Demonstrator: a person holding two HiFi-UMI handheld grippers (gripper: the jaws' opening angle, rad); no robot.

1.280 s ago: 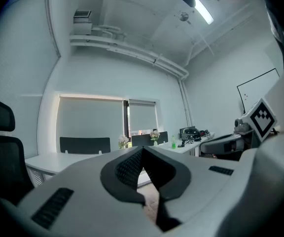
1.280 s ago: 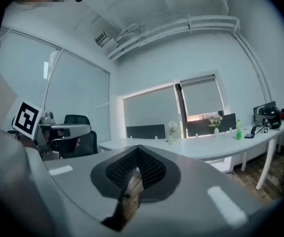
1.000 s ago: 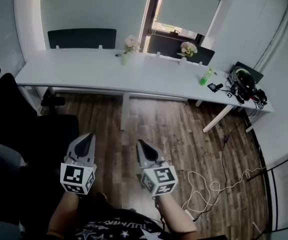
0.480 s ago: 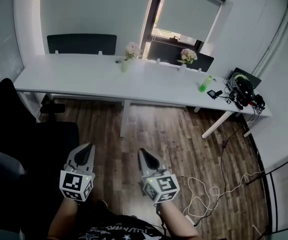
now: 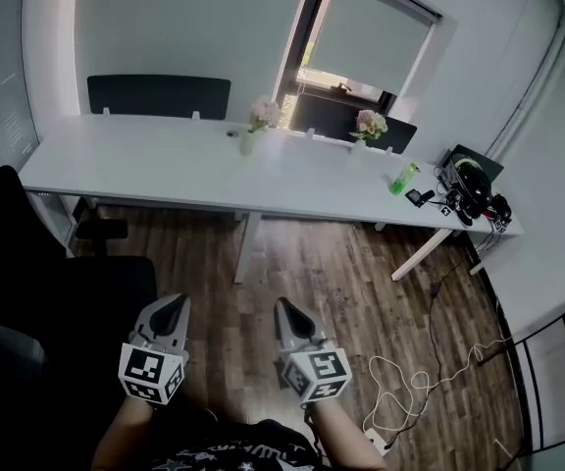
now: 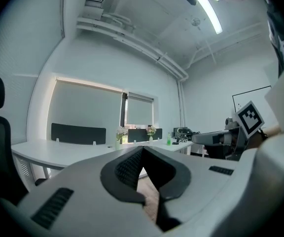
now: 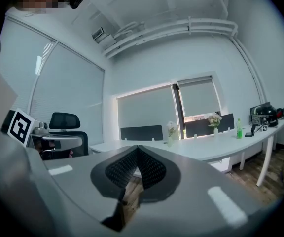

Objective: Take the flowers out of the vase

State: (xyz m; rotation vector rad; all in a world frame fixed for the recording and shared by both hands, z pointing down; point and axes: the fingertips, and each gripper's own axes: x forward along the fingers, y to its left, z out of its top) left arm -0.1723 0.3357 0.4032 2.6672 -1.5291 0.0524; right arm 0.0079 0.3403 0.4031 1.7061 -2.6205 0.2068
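Seen from the head, a long white desk lies well ahead, across a wood floor. The left gripper and right gripper are held low and level, each with jaws pressed together on nothing. Flowers stand in a vase at the desk's far edge, with a second bunch further right. This looks like the approach: next, get closer and part the jaws around the stems. The stems are too small to make out, and which bunch is meant is unclear.

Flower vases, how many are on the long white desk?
2. One small vase of pale pink flowers stands midway along the long white desk; the other sits further right, near the green plastic bottle. None looks hidden.
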